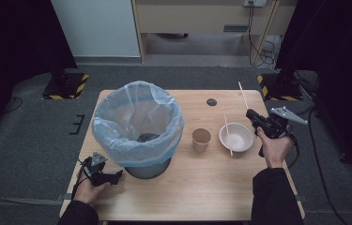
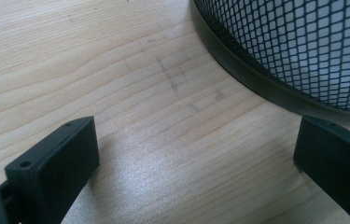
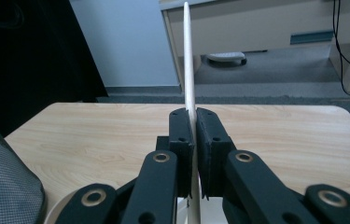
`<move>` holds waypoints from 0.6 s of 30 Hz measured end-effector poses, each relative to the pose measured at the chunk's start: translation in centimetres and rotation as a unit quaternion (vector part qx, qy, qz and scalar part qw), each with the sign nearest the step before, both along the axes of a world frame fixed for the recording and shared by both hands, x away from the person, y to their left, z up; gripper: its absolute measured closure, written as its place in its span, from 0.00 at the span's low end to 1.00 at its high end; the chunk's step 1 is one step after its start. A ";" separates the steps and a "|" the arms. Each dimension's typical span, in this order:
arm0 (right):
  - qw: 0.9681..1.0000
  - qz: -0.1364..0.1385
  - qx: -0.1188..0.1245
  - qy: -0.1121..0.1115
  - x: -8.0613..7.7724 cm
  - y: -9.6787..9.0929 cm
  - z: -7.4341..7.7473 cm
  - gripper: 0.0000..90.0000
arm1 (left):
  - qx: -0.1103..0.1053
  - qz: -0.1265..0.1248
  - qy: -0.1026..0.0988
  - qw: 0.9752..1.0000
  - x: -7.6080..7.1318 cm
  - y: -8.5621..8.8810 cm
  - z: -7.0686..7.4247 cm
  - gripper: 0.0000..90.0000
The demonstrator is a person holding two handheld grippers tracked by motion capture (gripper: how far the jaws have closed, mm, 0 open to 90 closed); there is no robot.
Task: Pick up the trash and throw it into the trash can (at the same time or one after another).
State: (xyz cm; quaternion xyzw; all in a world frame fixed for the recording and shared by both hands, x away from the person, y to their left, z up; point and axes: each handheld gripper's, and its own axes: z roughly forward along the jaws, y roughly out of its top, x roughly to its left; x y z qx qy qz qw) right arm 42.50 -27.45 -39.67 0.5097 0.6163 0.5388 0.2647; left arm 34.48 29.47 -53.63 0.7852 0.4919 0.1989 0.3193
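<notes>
The right gripper [image 1: 254, 117], held above the table's 3 o'clock edge, has its jaws pressed flat together on a wooden chopstick [image 1: 243, 95]; in the right gripper view the chopstick [image 3: 189, 60] rises straight up from between the two black jaws, which show no gap but the stick itself. In the high view the stick slants from the jaws toward 11 o'clock, its far end over the table's back edge. Just at 9 o'clock of that gripper sits a white bowl [image 1: 237, 138] with a second chopstick [image 1: 228, 134] lying across its left rim. A paper cup [image 1: 201, 139] stands upright just beside the bowl, at its 9 o'clock.

The left gripper [image 1: 113, 177] rests low at the table's 7 o'clock corner with its jaws spread wide and nothing between them, bare wooden table [image 2: 130, 84] showing in the gap. Just past its tips stands a black mesh bin [image 2: 298, 51], lined with a pale blue bag [image 1: 136, 122], at the 9 o'clock side of the cup.
</notes>
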 end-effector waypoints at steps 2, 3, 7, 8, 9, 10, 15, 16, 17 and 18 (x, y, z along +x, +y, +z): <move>1.000 0.003 0.002 -0.007 -0.1 0.2 0.4 0.95 | 0.000 0.000 0.000 1.000 0.0 0.0 0.0 0.00; 1.000 0.004 0.003 -0.010 -0.2 0.2 0.5 0.95 | 0.000 0.000 0.000 1.000 0.0 0.0 0.0 0.00; 1.000 0.010 0.010 -0.021 -0.4 0.4 1.2 0.95 | 0.000 0.000 0.000 1.000 0.0 0.0 0.0 0.00; 0.999 0.012 0.012 -0.029 -0.6 0.5 1.7 0.95 | 0.000 0.000 0.000 1.000 0.0 0.0 0.0 0.00; 0.999 0.013 0.016 -0.032 -0.7 0.5 1.9 0.95 | 0.000 0.000 0.000 1.000 0.0 0.0 0.0 0.00; 0.999 0.013 0.017 -0.036 -0.8 0.5 2.1 0.95 | 0.000 0.000 0.000 1.000 0.0 0.0 0.0 0.00; 0.998 0.019 0.031 -0.057 -1.4 0.6 3.4 0.95 | 0.000 0.000 0.000 1.000 0.0 0.0 0.0 0.00; 0.998 0.019 0.033 -0.060 -1.5 0.6 3.5 0.95 | 0.000 0.000 0.000 1.000 0.0 0.0 0.0 0.00; 0.997 0.020 0.035 -0.062 -1.5 0.6 3.7 0.95 | 0.000 0.000 0.000 1.000 0.0 0.0 0.0 0.00; 0.997 0.020 0.036 -0.064 -1.6 0.6 3.8 0.95 | 0.000 0.000 0.000 1.000 0.0 0.0 0.0 0.00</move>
